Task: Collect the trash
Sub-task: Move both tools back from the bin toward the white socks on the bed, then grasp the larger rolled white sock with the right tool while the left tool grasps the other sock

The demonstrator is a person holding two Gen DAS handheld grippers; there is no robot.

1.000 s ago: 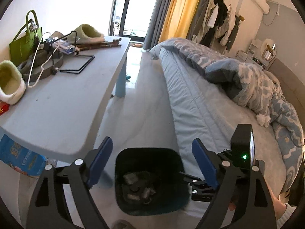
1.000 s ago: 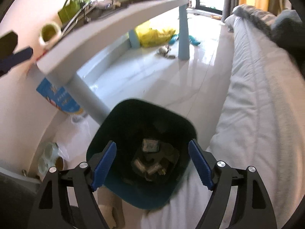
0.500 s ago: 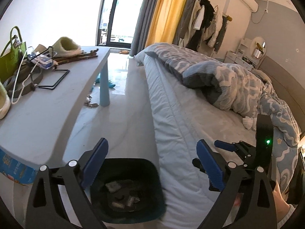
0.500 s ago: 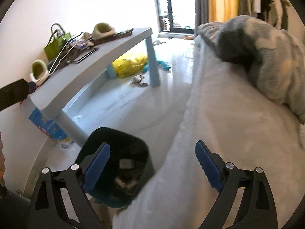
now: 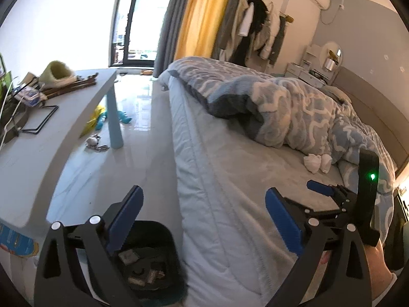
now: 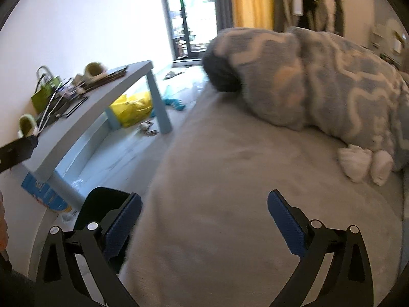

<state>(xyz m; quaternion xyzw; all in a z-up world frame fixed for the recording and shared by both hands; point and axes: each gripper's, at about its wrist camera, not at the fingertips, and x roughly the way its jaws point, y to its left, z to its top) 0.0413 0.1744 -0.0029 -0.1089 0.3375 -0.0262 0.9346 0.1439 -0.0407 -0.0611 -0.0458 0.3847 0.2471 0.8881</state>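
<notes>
**Inspector:** Start with the largest item.

**Assistant:** The bed [image 5: 230, 204], with a pale grey-blue quilted mattress cover. A rumpled blue-and-white patterned duvet [image 5: 294, 107] is heaped across its far half. Two small white balled items [image 6: 363, 163], either tissue or socks, I cannot tell which, lie on the sheet touching the duvet's near edge.

**Inspector:** Next?

**Assistant:** A long grey-blue table [image 5: 38, 158] stands across the aisle from the bed. On it are a fuzzy green-lined slipper [image 5: 57, 73], a green handbag [image 6: 44, 94] and a tangle of cables and dark objects. A yellow plastic bag [image 6: 133, 107] and a small crumpled item [image 5: 93, 140] lie on the floor by the table leg.

**Inspector:** The bin?

**Assistant:** The black trash bin [image 5: 153, 263] stands on the floor against the side of the bed, near the table's end. Crumpled scraps of trash [image 5: 143, 268] lie at its bottom.

**Inspector:** The grippers?

**Assistant:** The left gripper [image 5: 202, 220] is above the bed's edge, its left finger over the bin. Its jaws have just been opening and stand wide apart with nothing between them. The right gripper [image 6: 204, 220] is over the mattress. Its jaws have also just been opening, they are spread wide, and the blue pads [image 6: 286, 225] grip nothing.
</notes>
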